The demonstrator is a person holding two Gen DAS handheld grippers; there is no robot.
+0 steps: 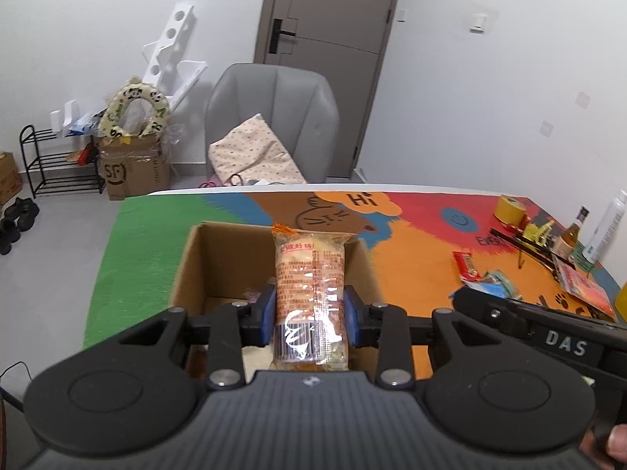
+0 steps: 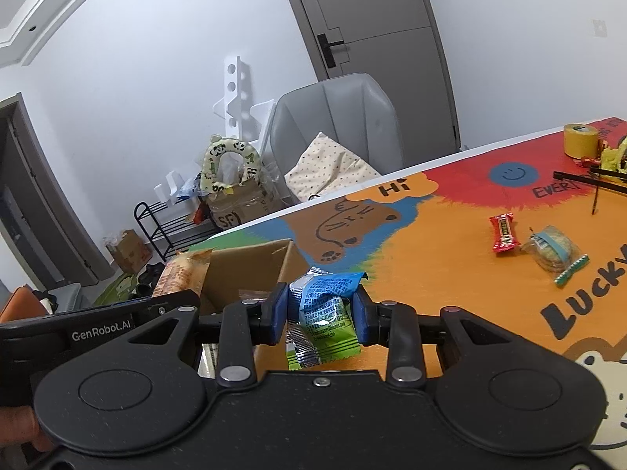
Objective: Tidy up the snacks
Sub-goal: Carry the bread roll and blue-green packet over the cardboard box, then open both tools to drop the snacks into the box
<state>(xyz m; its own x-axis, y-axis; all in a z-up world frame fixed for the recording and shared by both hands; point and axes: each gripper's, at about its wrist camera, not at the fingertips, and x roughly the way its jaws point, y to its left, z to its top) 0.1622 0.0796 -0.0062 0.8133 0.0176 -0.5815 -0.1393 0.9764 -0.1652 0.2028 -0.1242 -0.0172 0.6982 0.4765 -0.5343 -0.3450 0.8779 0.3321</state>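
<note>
left gripper point(image 1: 309, 315) level over cardboard box point(image 1: 188, 262), pinching orange packet point(image 1: 309, 290); right gripper point(image 2: 319, 313) pinching green-blue packet point(image 2: 325, 313)

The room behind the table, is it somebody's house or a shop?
Most likely a room in a home. A grey armchair with a dotted cushion stands by a door, a shoe rack has shoes beside it, and the table wears a cartoon mat.

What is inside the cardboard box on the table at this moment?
Most of the cardboard box interior is hidden by the left gripper and its orange snack packet. Something small with a clear wrapper shows at the bottom; what it is I cannot tell.
</note>
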